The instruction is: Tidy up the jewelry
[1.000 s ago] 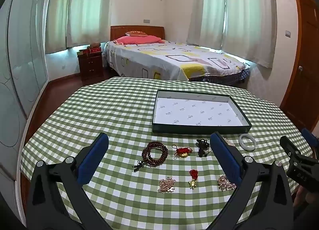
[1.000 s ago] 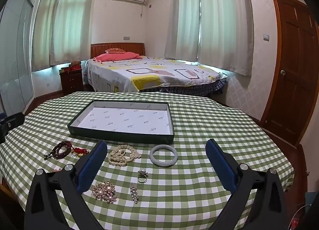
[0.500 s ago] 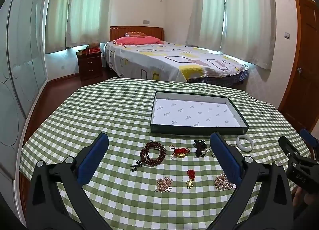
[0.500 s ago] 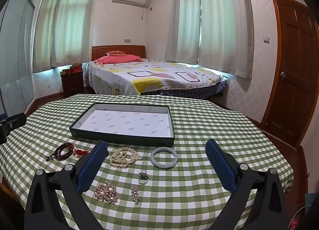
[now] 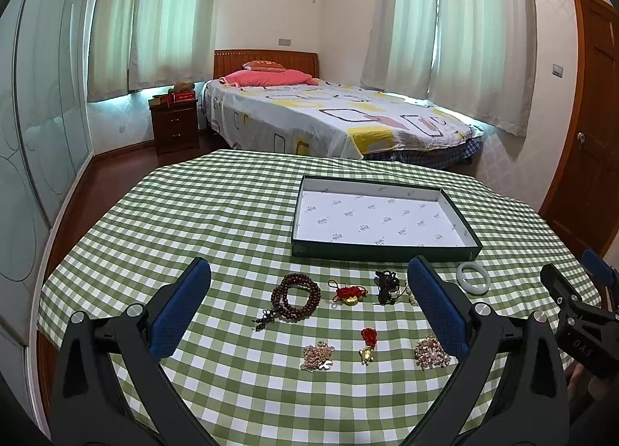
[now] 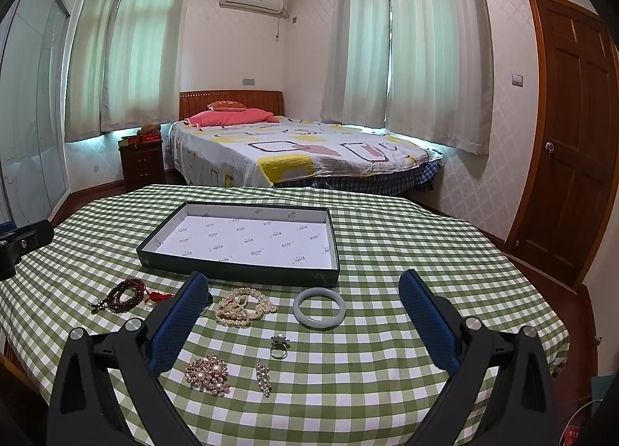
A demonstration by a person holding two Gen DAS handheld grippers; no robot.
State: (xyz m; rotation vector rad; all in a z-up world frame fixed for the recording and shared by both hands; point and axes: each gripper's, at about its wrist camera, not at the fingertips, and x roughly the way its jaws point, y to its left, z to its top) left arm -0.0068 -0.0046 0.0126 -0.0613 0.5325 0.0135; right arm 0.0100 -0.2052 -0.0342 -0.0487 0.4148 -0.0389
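on checked bench [image 5: 232, 213], jewelry loose in rows before empty tray [image 6: 240, 271]. left claw [image 5: 309, 310] and right claw [image 6: 303, 324] both wide open, holding nothing, above bench. likely first pick: jade bangle [image 6: 319, 307] just beside tray; pinch rim, lift clear of pearl strand [image 6: 244, 306], set flat inside.

Shallow dark-green tray [image 6: 240, 271] w/ white printed lining sits upper centre of right wrist frame, nothing in it. Just below its front wall: pearl strand pile [image 6: 244, 306] beside pale jade bangle [image 6: 318, 307], lying flat. Dark red bead bracelet [image 5: 296, 295] coiled mid-frame in left wrist view, red knot charm w/ gold piece [image 5: 349, 295] to its right, black cord bundle [image 5: 387, 285] next. Lower row: ring [image 6: 279, 345], pearl brooch [image 6: 208, 374], slim crystal clip [image 6: 263, 371]
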